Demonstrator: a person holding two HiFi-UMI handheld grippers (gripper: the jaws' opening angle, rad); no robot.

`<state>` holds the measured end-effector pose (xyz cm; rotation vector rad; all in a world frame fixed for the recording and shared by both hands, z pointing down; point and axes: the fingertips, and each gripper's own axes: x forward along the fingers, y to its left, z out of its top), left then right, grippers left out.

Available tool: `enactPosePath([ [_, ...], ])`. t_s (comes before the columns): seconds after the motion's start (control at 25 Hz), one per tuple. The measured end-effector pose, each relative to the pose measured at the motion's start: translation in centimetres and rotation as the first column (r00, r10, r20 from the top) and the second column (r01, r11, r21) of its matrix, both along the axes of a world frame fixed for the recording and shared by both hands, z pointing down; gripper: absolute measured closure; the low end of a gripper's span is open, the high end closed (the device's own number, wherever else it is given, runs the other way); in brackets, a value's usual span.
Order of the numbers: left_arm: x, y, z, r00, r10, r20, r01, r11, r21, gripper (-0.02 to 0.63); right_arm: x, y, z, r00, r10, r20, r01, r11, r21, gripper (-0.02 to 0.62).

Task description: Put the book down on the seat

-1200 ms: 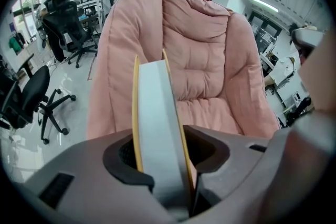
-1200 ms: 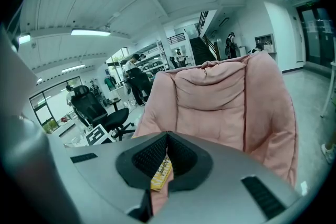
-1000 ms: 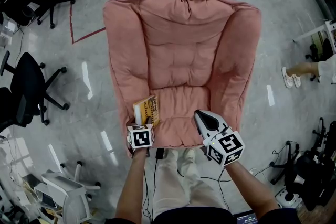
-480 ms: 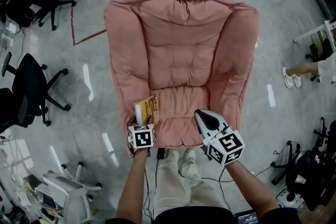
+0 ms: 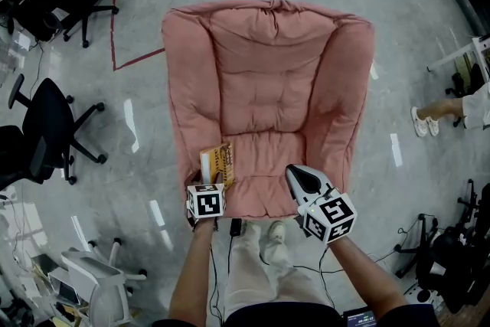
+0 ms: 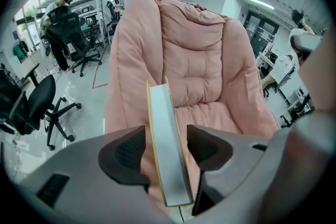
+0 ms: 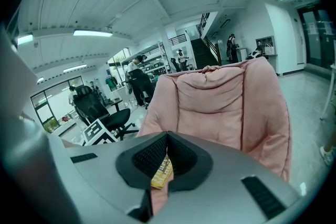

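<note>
The book (image 5: 217,164) is standing on edge at the front corner of the seat cushion (image 5: 268,157) of the pink armchair (image 5: 268,65), on the side that is appearing at the left of the head view, just beside the arm cushion (image 5: 184,119) there. Its yellow covers are rising nearly upright and its white page block is facing the left gripper (image 6: 166,145). The left gripper is pointing steeply down at that corner, and its jaws have just been opening; they are now standing wide apart with the book between them. In the left gripper view a narrow strip of pink fabric is showing between each dark pad (image 6: 127,150) and the nearest cover, so the pads are not pressing on the book and the gripper is holding nothing. The lower edge of the book is passing out of sight behind the gripper, so it is probably resting on the seat cushion, though no view is showing the contact. The right gripper (image 7: 167,136) is hovering over the front edge of the seat cushion, toward the opposite corner and apart from the book. Its jaws are meeting at the tips and are gripping nothing; in the right gripper view a patch of yellow cover is showing only through the gap below the closed pads.
</note>
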<state>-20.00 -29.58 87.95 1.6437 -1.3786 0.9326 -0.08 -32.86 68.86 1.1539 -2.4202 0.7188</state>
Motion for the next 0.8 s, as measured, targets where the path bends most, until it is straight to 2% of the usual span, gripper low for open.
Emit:
enactPosePath([
  [0.52, -0.3, 1.1, -3.8, 1.000, -0.005, 0.017, 0.004, 0.999, 0.045, 0.367, 0.7, 1.0, -3.1, 1.000, -0.013, -0.012, 0.014, 0.999, 0.045, 0.577],
  [0.8, -0.5, 0.3, -8.5, 1.000, -0.009, 0.013, 0.007, 0.992, 0.125, 0.370, 0.7, 1.2, -6.1, 1.000, -0.023, -0.008, 0.024, 0.996, 0.083, 0.577],
])
